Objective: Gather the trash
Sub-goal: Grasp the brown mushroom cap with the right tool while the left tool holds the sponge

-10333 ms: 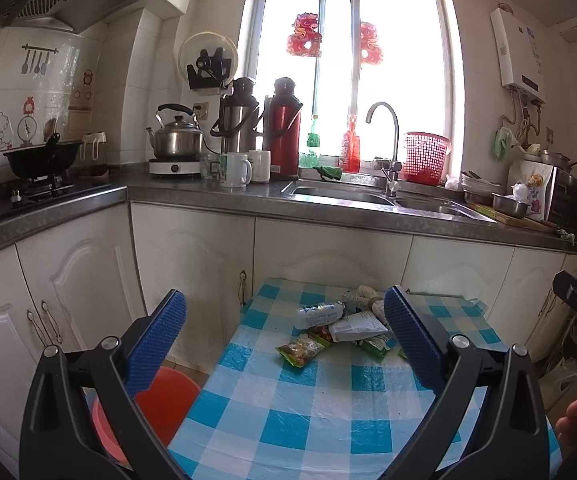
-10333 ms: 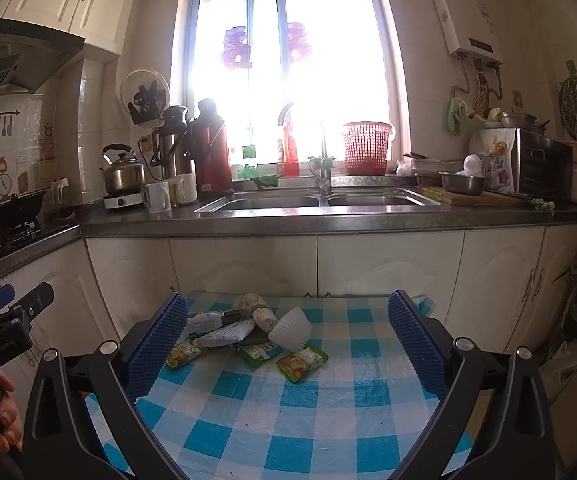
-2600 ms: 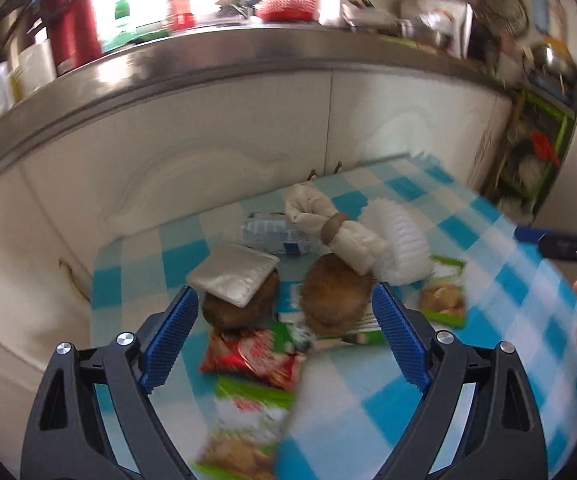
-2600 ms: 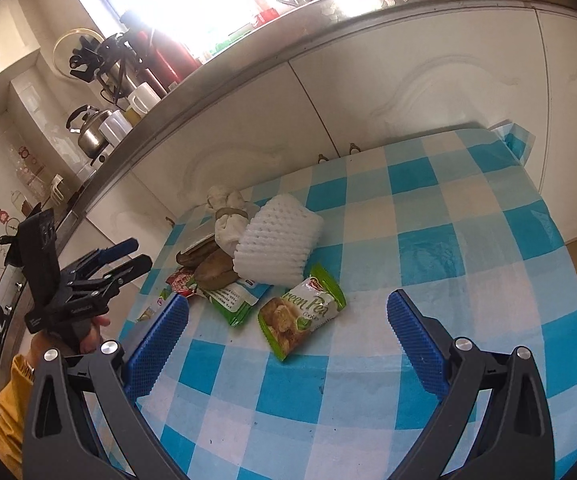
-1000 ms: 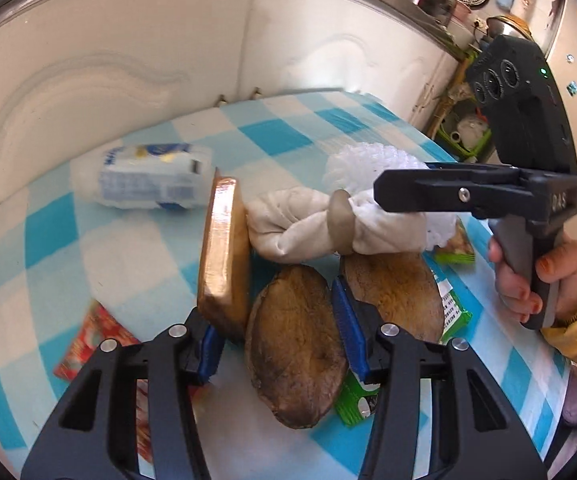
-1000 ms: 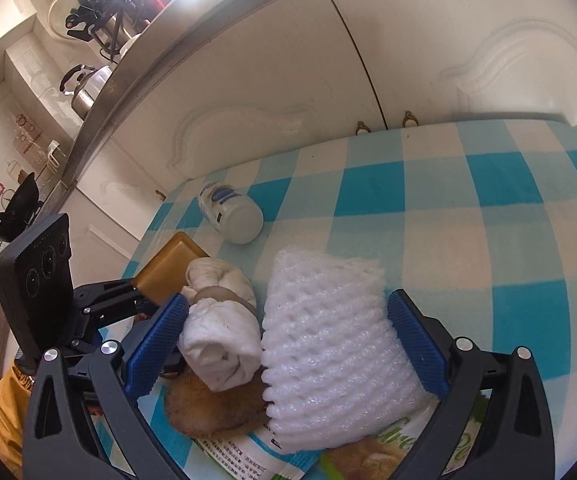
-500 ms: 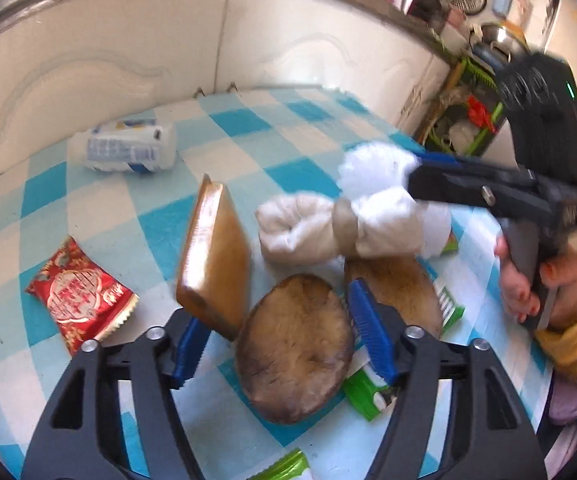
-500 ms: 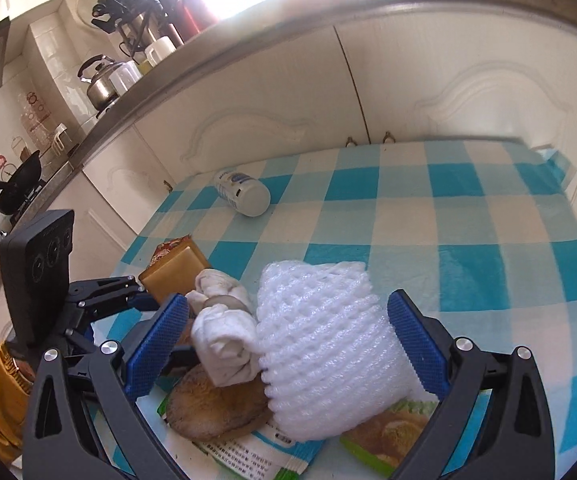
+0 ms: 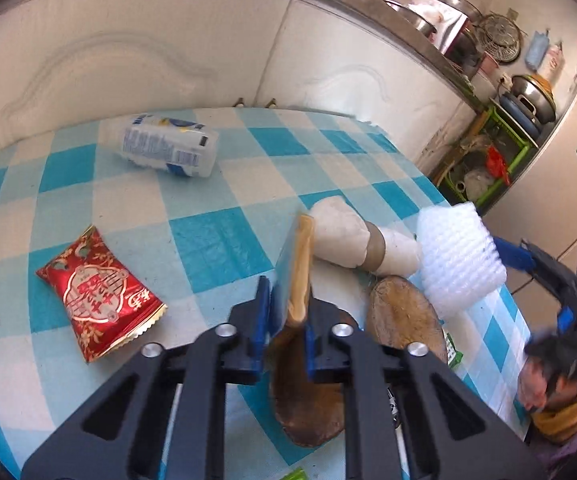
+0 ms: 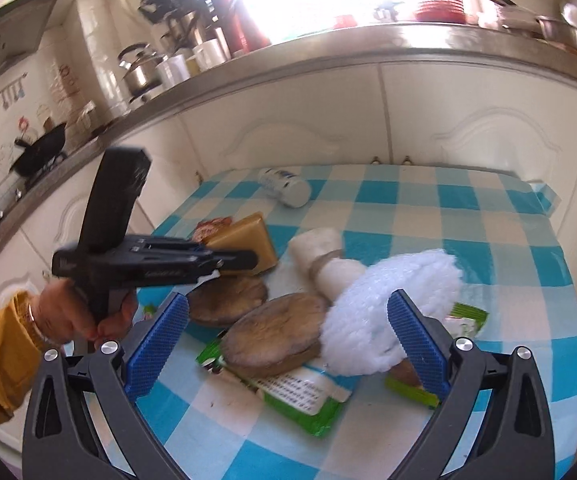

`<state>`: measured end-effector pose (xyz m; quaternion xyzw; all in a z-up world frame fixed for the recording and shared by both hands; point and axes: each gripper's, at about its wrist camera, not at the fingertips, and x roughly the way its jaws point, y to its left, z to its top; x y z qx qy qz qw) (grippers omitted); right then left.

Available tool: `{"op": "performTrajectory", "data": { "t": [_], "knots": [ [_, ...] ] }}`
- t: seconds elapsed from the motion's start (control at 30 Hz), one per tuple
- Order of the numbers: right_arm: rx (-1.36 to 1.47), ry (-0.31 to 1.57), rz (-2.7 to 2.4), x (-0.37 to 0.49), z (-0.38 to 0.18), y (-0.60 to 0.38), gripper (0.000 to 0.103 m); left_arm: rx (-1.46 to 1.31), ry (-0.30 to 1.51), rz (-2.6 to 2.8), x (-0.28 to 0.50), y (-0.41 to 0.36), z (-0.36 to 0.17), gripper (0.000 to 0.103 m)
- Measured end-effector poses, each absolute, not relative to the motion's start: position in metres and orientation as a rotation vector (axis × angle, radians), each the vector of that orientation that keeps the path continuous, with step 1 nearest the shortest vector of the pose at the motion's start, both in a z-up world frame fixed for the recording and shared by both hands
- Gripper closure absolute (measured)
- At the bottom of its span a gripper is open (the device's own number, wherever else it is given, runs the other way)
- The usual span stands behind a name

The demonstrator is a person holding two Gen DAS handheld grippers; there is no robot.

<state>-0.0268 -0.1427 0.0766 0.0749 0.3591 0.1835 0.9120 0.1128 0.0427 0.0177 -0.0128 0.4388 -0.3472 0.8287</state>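
**Left hand-held gripper clamped on a flat packet; right one open by the foam net**

Left to right in the left wrist view. A red snack wrapper (image 9: 98,294) lies flat on the checked desk (image 9: 216,240), well apart from a small white bottle (image 9: 168,150) lying on its side near the far edge. The left hand-held gripper (image 9: 286,320) has just closed its jaws on a thin gold-brown packet (image 9: 298,272), held edge-on by its lower end, with most of it projecting beyond the blue pads. Just beside it to the right lies a white cloth bundle (image 9: 352,240) bound by a brown band, with two brown discs (image 9: 404,316) below it. A white foam fruit net (image 9: 458,256) follows.

In the right wrist view, the right hand-held gripper (image 10: 288,340) stands open, its jaws either side of a disc and the foam net, gripping nothing; whether the right pad touches the net cannot be told. Green wrappers (image 10: 304,398) lie under the discs.

Risks, as judged: the narrow hold on the packet's end may let it pivot or slip out during carrying. The soft foam net may compress and spring free, or a closing jaw may catch a disc instead.
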Motion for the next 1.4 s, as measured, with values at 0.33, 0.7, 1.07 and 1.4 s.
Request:
{"op": "performTrajectory", "data": {
  "t": [0.33, 0.7, 1.07, 1.4],
  "knots": [
    [-0.118, 0.723, 0.467, -0.022, 0.076, -0.074, 0.004, -0.149, 0.832, -0.62, 0.101, 0.086, 0.046, 0.092],
    [-0.2, 0.984, 0.519, 0.033, 0.044, -0.029, 0.004, -0.162, 0.767, -0.493, 0.049, 0.139, 0.065, 0.092],
    [-0.305, 1.056, 0.438, 0.053, 0.021, -0.017, 0.004, -0.236, 0.768, -0.447, 0.019, 0.175, 0.054, 0.091],
    [-0.292, 1.027, 0.422, 0.049, 0.026, -0.022, 0.023, -0.277, 0.782, -0.412, 0.002, 0.191, 0.046, 0.092]
  ]
}}
